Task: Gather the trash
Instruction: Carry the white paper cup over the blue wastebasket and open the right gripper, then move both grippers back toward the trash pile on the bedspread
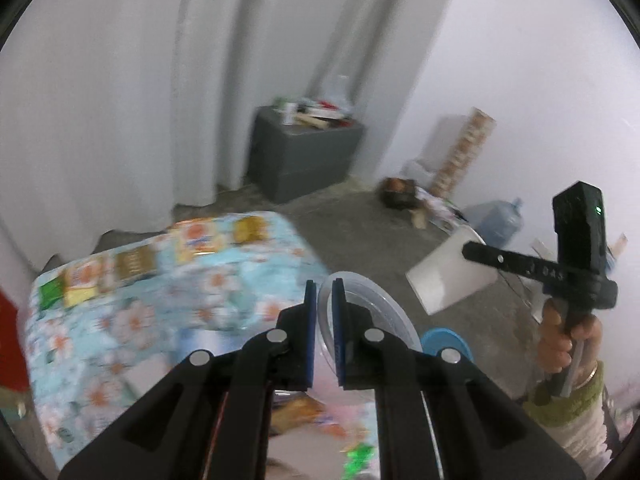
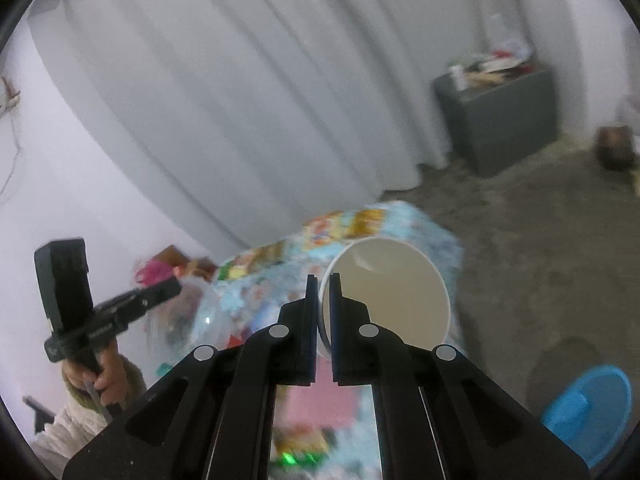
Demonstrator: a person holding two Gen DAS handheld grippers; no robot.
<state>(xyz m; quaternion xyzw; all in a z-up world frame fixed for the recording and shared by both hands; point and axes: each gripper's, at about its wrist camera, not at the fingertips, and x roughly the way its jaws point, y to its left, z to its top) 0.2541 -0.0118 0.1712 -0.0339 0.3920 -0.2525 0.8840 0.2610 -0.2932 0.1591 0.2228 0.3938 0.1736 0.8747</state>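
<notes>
My left gripper [image 1: 324, 300] is shut on the rim of a clear plastic cup [image 1: 372, 316], held up above the flowered table [image 1: 120, 312]. My right gripper [image 2: 324, 300] is shut on the rim of a white paper cup [image 2: 392, 292], its open mouth facing the camera. The paper cup also shows in the left wrist view [image 1: 448, 276], held by the right gripper at the right. The left gripper with the clear cup [image 2: 208, 320] shows at the left of the right wrist view. Several snack packets [image 1: 132, 264] lie along the table's far edge. A blue bin [image 2: 592, 412] stands on the floor at the lower right.
A grey cabinet [image 1: 304, 156] with clutter on top stands by the white curtain. Boxes, a brown bag [image 1: 400, 192] and a large water bottle [image 1: 500, 224] lie along the right wall. The blue bin [image 1: 444, 344] is partly hidden behind the left gripper. More wrappers [image 1: 356, 456] lie on the table below.
</notes>
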